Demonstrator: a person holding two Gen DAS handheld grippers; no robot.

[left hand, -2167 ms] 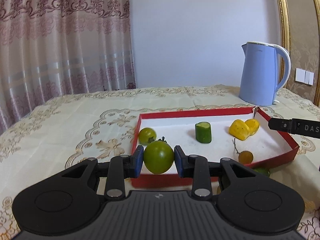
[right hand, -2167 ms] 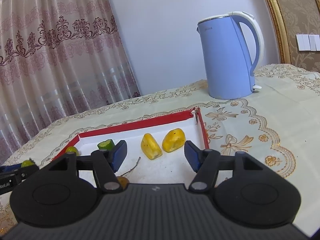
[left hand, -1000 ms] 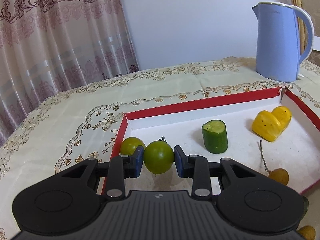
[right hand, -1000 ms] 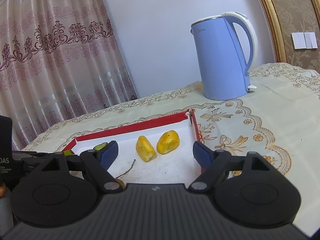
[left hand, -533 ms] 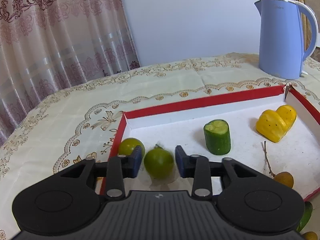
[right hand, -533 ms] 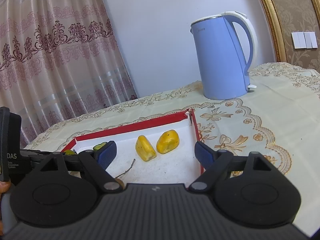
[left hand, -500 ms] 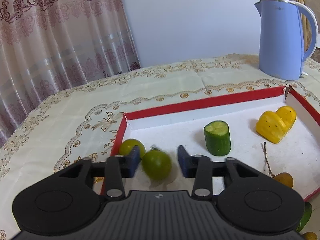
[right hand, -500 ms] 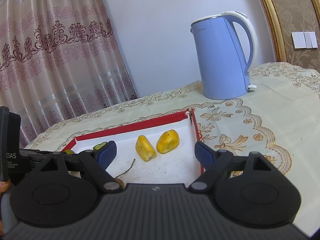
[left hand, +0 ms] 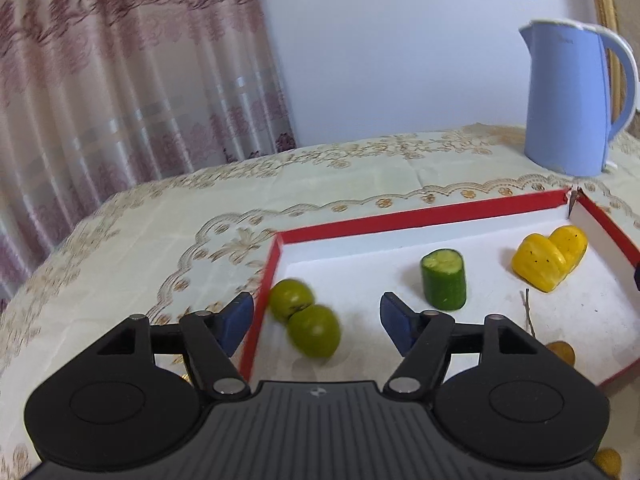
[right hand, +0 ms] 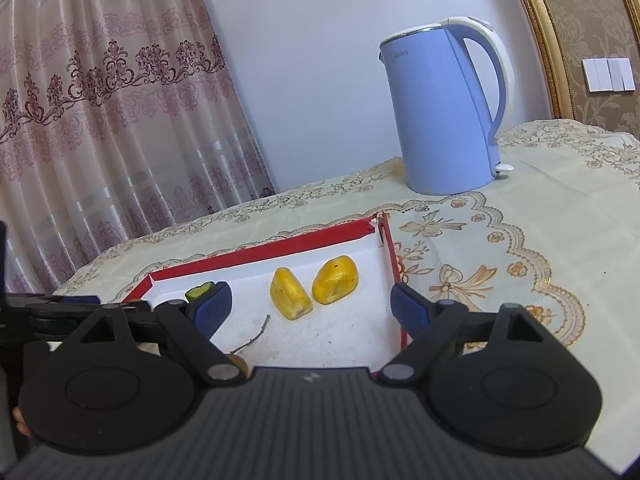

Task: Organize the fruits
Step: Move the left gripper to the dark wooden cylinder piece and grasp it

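Observation:
A red-rimmed white tray (left hand: 420,216) lies on the tablecloth. In the left wrist view a green tomato (left hand: 315,336) lies in the tray's near left corner, touching a second green tomato (left hand: 291,299). My left gripper (left hand: 316,322) is open and empty, jaws wide on either side of the tomatoes. A cucumber piece (left hand: 444,279) stands upright mid-tray. Two yellow pepper pieces (left hand: 550,257) lie at the right. My right gripper (right hand: 308,306) is open and empty over the tray (right hand: 280,250), near the peppers (right hand: 314,285).
A blue kettle (left hand: 572,100) stands behind the tray; it also shows in the right wrist view (right hand: 446,108). A small orange fruit (left hand: 562,352) with a twig lies at the tray's front. Another small fruit (left hand: 607,460) lies on the cloth outside.
My left gripper carried the green tomato into the tray, opened wide and let it go; the tomato now rests beside the other one. My right gripper opened a little wider.

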